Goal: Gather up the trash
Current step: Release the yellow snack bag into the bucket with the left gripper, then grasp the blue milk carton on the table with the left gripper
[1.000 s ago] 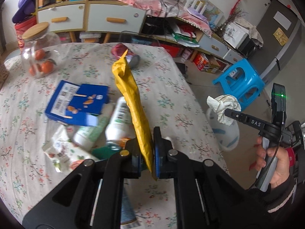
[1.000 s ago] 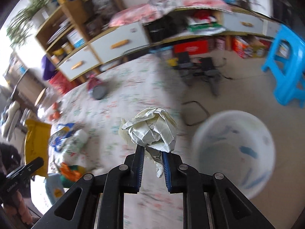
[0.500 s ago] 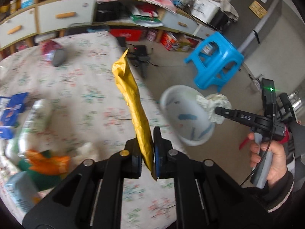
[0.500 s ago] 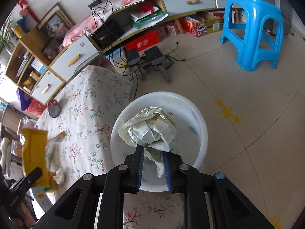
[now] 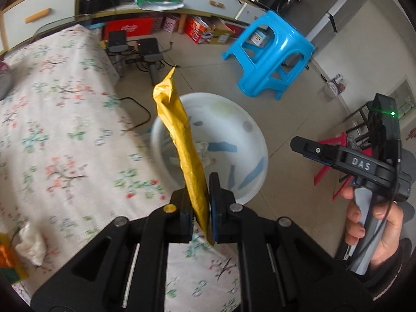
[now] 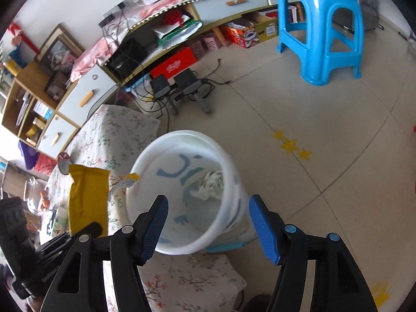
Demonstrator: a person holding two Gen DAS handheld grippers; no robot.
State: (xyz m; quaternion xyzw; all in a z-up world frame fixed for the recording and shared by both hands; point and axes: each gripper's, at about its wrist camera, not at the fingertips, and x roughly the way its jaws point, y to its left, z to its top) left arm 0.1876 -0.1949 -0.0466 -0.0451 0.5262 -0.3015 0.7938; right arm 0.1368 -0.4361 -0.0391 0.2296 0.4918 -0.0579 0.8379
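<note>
While the right hand-held gripper (image 6: 206,225) is opening, empty, above the white bin (image 6: 156,153) holding crumpled paper (image 6: 212,183), the left hand-held gripper (image 5: 200,205) clamps the yellow wrapper (image 5: 182,140), upright, at the bin's near-left rim beside the counter (image 5: 65,119).

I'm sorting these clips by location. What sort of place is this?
Most likely a lived-in room of a home: a table under a floral cloth, a blue plastic stool on the tiled floor, and cluttered shelves with drawers along the wall.
</note>
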